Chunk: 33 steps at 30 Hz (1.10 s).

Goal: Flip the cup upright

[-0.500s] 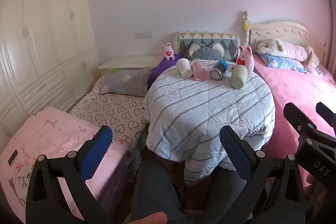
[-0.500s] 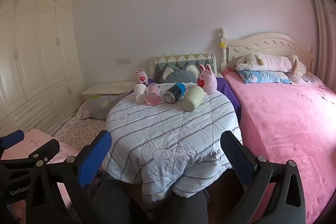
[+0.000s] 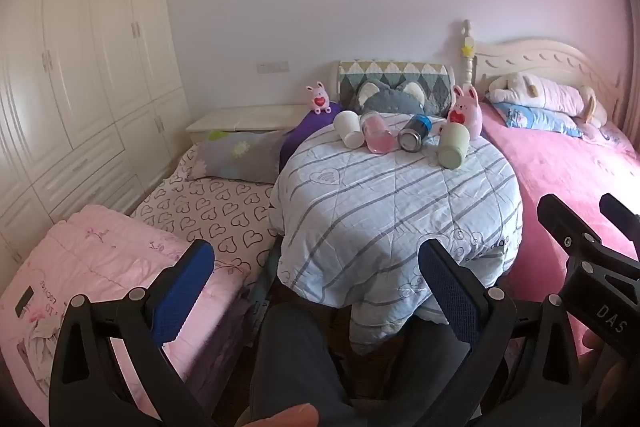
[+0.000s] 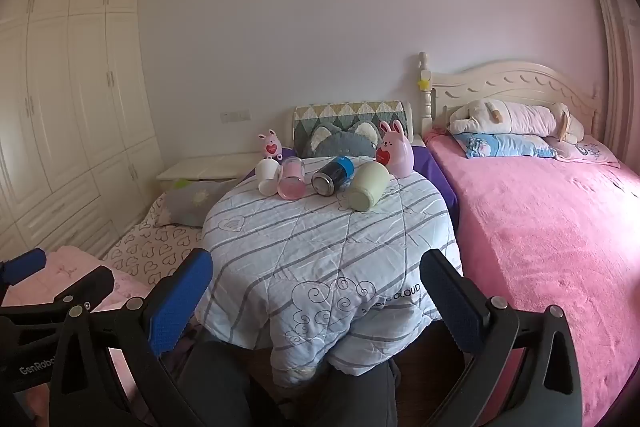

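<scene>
Several cups lie on their sides at the far edge of a round table covered by a striped quilt (image 3: 392, 211): a white cup (image 3: 347, 129), a pink glass cup (image 3: 377, 136), a dark metal cup with a blue band (image 3: 415, 133) and a pale green cup (image 3: 453, 145). They also show in the right wrist view: white (image 4: 267, 176), pink (image 4: 292, 179), dark (image 4: 333, 175), green (image 4: 368, 186). My left gripper (image 3: 316, 283) is open and empty, well short of the table's near edge. My right gripper (image 4: 316, 287) is open and empty, also short of the table.
A pink bunny toy (image 3: 465, 111) stands right behind the green cup; a smaller one (image 3: 319, 99) sits behind the white cup. A pink bed (image 4: 552, 227) lies right of the table, a heart-print mattress (image 3: 216, 211) left. My knees (image 3: 296, 363) are below the grippers.
Both views are nearly the same; the grippers have held their place and stayed open. The cups have not moved.
</scene>
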### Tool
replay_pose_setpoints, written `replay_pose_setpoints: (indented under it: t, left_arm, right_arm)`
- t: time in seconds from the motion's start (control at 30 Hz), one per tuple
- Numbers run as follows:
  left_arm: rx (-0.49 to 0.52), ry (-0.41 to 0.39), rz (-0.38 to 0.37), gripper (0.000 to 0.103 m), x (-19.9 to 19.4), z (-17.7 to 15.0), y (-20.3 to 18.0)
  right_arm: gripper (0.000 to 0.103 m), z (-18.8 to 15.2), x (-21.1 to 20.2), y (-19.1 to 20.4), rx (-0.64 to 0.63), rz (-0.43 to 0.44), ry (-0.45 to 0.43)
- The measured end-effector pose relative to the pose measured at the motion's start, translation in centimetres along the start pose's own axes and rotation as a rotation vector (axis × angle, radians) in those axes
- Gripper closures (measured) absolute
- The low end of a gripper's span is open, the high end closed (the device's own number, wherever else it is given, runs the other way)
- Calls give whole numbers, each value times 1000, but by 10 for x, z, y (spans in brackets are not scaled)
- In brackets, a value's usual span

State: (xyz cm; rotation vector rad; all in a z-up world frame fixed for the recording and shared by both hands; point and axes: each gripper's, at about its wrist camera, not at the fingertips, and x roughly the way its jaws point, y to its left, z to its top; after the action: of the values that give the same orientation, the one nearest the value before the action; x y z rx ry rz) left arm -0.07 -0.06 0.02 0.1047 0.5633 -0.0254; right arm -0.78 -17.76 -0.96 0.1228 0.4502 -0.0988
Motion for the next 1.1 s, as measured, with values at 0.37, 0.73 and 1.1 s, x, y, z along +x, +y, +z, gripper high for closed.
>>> replay_pose_setpoints:
  t: [0.37,0.73,1.1]
  left_arm:
    - [0,0,-3,0,0,-3,1]
    - [1,2,-2,0,0,-4,1]
    - [1,5,0,0,1,-9,-2]
  right_arm:
    - [0,-1,-1,0,0,3,1]
    - [0,-3,-1,-1,-2,3,2]
    - [0,-4,1,-1,-1,6,7]
